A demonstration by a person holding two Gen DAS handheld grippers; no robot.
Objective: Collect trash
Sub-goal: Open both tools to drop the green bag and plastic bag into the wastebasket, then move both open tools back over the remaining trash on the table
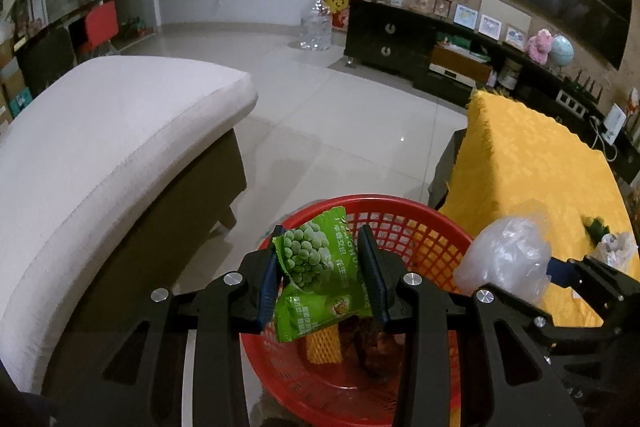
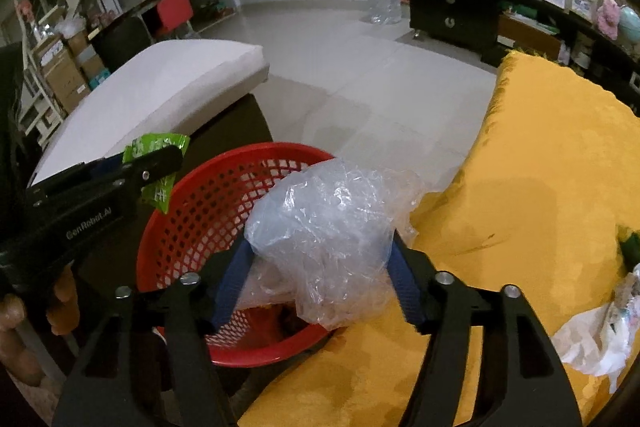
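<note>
A red mesh basket (image 1: 420, 227) sits beside the yellow-clothed table (image 1: 532, 171). My left gripper (image 1: 322, 255) hangs over the basket with a green pea snack wrapper (image 1: 316, 259) between its wide-spread fingers, the wrapper clinging to the left finger. A second green wrapper (image 1: 312, 315), yellow foam netting (image 1: 324, 345) and dark scraps lie in the basket. My right gripper (image 2: 320, 259) is shut on a crumpled clear plastic bag (image 2: 324, 227) at the basket's (image 2: 192, 211) right rim. The left gripper (image 2: 132, 167) shows there with the wrapper.
A white-cushioned seat (image 1: 104, 147) stands left of the basket. More white plastic and paper trash (image 2: 600, 335) and a green item (image 2: 632, 247) lie on the yellow cloth (image 2: 540, 187) at the right. A dark TV cabinet (image 1: 420, 43) lines the far wall across a tiled floor.
</note>
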